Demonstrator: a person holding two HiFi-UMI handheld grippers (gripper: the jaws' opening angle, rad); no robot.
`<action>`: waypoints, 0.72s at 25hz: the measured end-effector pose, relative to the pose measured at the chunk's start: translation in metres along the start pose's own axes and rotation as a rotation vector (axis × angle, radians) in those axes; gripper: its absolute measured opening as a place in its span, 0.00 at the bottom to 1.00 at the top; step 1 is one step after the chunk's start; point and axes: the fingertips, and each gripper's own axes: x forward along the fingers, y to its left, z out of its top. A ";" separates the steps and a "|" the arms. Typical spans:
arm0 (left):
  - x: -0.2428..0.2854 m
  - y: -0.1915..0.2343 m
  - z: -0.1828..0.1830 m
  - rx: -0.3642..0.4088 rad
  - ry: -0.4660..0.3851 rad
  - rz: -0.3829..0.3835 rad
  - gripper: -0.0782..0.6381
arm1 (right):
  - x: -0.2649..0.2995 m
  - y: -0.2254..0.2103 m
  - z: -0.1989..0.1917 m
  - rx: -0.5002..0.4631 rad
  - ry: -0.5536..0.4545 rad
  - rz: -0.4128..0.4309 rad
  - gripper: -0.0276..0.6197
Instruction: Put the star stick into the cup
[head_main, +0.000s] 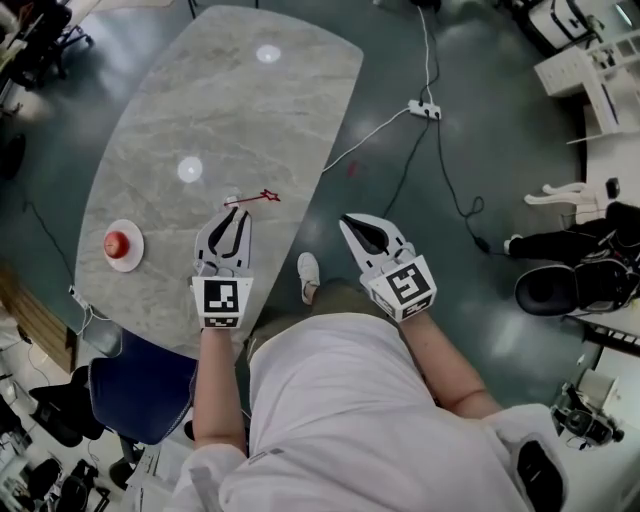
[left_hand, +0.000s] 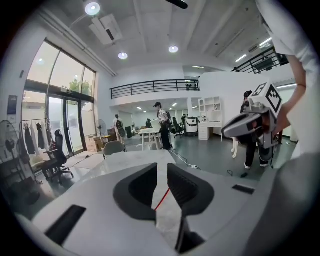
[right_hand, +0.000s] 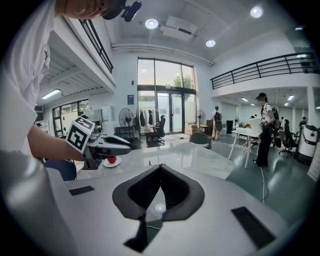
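Observation:
The star stick (head_main: 256, 199), thin and red with a small star at its right end, sits crosswise at the tips of my left gripper (head_main: 234, 211) over the marble table (head_main: 220, 110). In the left gripper view a red sliver of the stick (left_hand: 161, 199) shows in the narrow gap of the left gripper (left_hand: 160, 167), whose jaws are closed on it. The cup (head_main: 118, 242), red on a white saucer, stands to the left near the table edge; the cup (right_hand: 111, 160) also shows beyond the left gripper (right_hand: 120, 145). My right gripper (head_main: 350, 222) is shut and empty, off the table over the floor.
A power strip (head_main: 425, 108) and cables lie on the floor beyond the right gripper. A blue chair (head_main: 140, 385) is tucked under the near table edge, and a black office chair (head_main: 560, 288) stands at the right. A person (left_hand: 162, 125) stands far off.

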 end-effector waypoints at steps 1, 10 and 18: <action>-0.008 0.005 0.004 -0.006 -0.008 0.014 0.20 | 0.004 0.006 0.003 -0.005 -0.007 0.018 0.06; -0.098 0.051 0.022 -0.060 -0.066 0.207 0.17 | 0.049 0.073 0.038 -0.069 -0.075 0.215 0.06; -0.202 0.092 0.012 -0.147 -0.097 0.425 0.14 | 0.079 0.151 0.072 -0.148 -0.132 0.417 0.06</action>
